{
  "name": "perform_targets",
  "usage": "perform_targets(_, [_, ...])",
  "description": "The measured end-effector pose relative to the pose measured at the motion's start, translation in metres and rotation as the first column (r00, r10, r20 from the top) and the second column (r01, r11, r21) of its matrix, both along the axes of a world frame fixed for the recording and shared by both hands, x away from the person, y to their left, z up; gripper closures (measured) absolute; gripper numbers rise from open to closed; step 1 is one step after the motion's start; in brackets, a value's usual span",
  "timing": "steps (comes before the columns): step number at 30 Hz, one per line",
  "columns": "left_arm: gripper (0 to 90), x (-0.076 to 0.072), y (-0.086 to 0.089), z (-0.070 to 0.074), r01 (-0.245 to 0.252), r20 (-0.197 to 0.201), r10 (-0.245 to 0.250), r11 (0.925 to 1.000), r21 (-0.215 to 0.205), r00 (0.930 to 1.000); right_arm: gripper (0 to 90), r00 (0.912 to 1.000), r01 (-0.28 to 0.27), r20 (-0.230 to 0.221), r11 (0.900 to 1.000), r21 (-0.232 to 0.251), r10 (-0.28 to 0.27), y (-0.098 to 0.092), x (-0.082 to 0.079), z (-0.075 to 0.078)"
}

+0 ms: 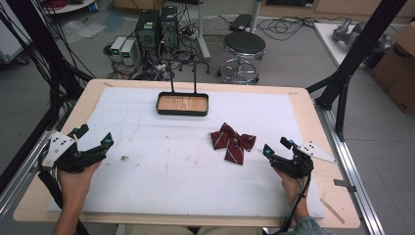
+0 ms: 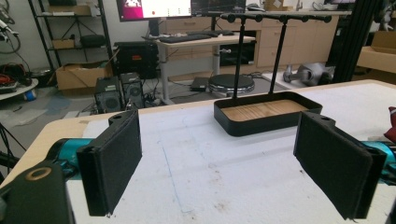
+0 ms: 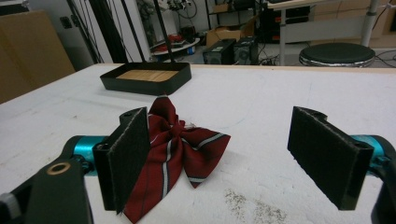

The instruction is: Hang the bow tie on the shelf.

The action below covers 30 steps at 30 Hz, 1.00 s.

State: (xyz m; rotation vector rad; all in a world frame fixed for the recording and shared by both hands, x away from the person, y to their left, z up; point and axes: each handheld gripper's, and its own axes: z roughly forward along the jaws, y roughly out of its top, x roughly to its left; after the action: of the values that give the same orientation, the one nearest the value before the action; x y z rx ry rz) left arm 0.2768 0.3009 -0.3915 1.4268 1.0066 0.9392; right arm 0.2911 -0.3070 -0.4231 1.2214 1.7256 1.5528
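Note:
A dark red bow tie with white stripes (image 1: 233, 142) (image 3: 173, 150) lies flat on the white mat, right of centre. My right gripper (image 1: 277, 147) (image 3: 229, 158) rests on the mat just right of it, jaws open wide, nothing between them; in the right gripper view the bow lies ahead, partly behind the left pad (image 3: 126, 156). At the far side of the mat stands a black tray with a wooden floor (image 1: 182, 104) (image 2: 266, 112) (image 3: 145, 76) and a thin black rack rising from it. My left gripper (image 1: 93, 139) (image 2: 224, 163) rests open at the mat's left edge, empty.
The white mat (image 1: 161, 161) covers a wooden table (image 1: 308, 105). Small brown stains (image 1: 124, 158) mark the mat near the left gripper. Beyond the table stand a black stool (image 1: 243, 46), computer towers (image 1: 156, 27) and tangled cables. Black frame posts (image 1: 359, 46) rise at both sides.

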Motion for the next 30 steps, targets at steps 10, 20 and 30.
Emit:
perform_targets(10, [15.7, -0.0005, -0.0013, 0.0011, 0.015, 0.002, -0.015, 0.9999, -0.003, 0.9999, 20.3, 1.0000, -0.002, 0.001, 1.000, -0.001, 0.002, 0.0002, -0.0010, 0.0008])
perform_targets(20, [15.8, 0.0006, -0.0011, 0.0033, 0.022, 0.005, -0.022, 0.9997, -0.008, 0.9997, 20.3, 1.0000, -0.001, -0.003, 1.000, 0.008, 0.001, 0.0001, 0.0000, 0.0032])
perform_targets(30, [15.8, 0.0007, -0.0009, 0.0036, 0.020, 0.005, -0.020, 0.9998, -0.009, 0.9998, 20.4, 1.0000, -0.002, -0.006, 1.000, 0.015, 0.002, -0.0013, -0.0002, 0.0028])
